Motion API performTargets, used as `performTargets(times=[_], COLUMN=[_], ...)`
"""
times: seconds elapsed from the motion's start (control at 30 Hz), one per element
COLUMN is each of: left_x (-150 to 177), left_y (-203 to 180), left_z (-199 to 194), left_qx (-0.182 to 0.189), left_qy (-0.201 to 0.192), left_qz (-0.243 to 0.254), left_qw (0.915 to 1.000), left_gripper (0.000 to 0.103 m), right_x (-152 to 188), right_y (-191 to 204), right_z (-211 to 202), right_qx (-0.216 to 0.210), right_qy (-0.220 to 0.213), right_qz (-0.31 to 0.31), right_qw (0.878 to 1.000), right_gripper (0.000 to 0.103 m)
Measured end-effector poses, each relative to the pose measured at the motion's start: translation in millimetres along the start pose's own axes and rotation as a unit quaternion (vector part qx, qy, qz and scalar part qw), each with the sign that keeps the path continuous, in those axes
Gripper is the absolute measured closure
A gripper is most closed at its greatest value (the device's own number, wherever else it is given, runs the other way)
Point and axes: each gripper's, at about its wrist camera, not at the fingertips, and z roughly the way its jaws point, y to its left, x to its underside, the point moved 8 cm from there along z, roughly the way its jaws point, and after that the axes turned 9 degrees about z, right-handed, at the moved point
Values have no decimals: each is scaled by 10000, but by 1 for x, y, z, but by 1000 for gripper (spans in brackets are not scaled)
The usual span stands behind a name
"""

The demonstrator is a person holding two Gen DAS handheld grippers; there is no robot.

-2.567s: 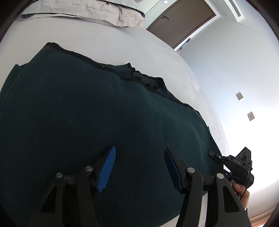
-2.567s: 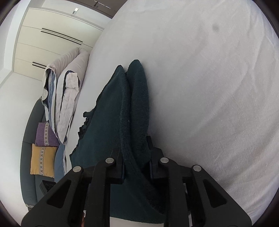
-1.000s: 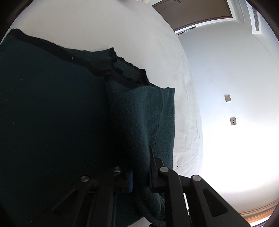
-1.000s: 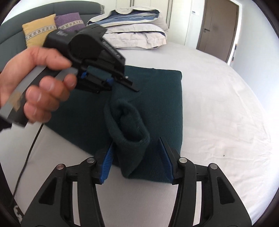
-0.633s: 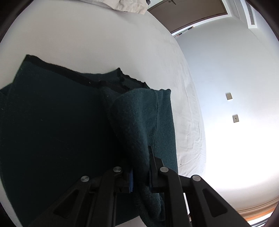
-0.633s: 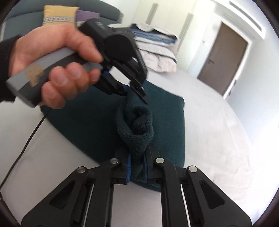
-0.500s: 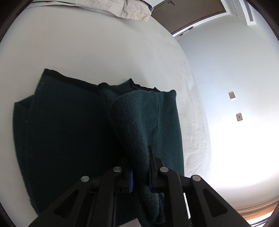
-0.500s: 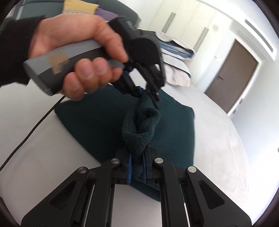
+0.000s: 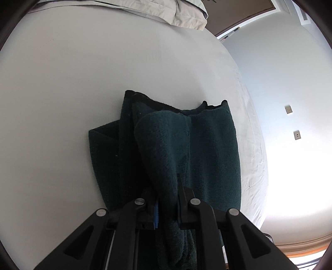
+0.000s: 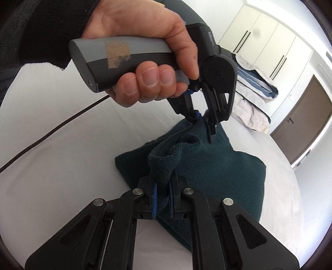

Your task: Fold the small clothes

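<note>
**Both grippers pinch the green garment**

The right gripper (image 10: 162, 188) is clamped on a raised fold of the dark green garment (image 10: 217, 166); the left gripper (image 9: 167, 199) pinches another fold of it — a hand (image 10: 145, 56) grasps its handle; the garment lies partly folded on the white bed (image 9: 72, 83), pillows (image 9: 166, 12) beyond.

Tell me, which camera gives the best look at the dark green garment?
The left wrist view: the dark green garment lies folded on the white bed, its outline visible. In the right wrist view the hand and left claw cover its far edge.
</note>
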Motion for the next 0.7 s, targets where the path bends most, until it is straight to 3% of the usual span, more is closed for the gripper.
performTargets(times=[0.23,0.33,0.43,0.47,0.53,0.6,0.7], left_x=[0,9,14,14,17,15,17], left_y=[5,10,15,15,13,7,-11], left_z=[-6,11,11,7,-3,-20,-46], left_qx=[-26,-237,-5,10,-235,-678,-962], left_qy=[-118,-31,-287,-362,-491,-733,-1136], left_qz=[-20,-57,-300,-318,-283,-103,55], left_qw=[9999,9997,9991,9988,9981,9950,9888], left_gripper=[90,84,83,83,77,75,75], right_x=[-9,-8,4,6,14,21,37], right_y=[17,17,10,7,0,-15,-50], right_z=[-9,16,11,6,-12,-30,-54], right_qx=[-129,-213,-448,-626,-1024,-1259,-1485], right_qy=[27,298,402,398,394,376,375], right_qz=[-30,-131,223,364,672,985,1676], right_qw=[9999,9992,9979,9966,9917,9864,9739], right_gripper=[96,95,89,82,71,70,70])
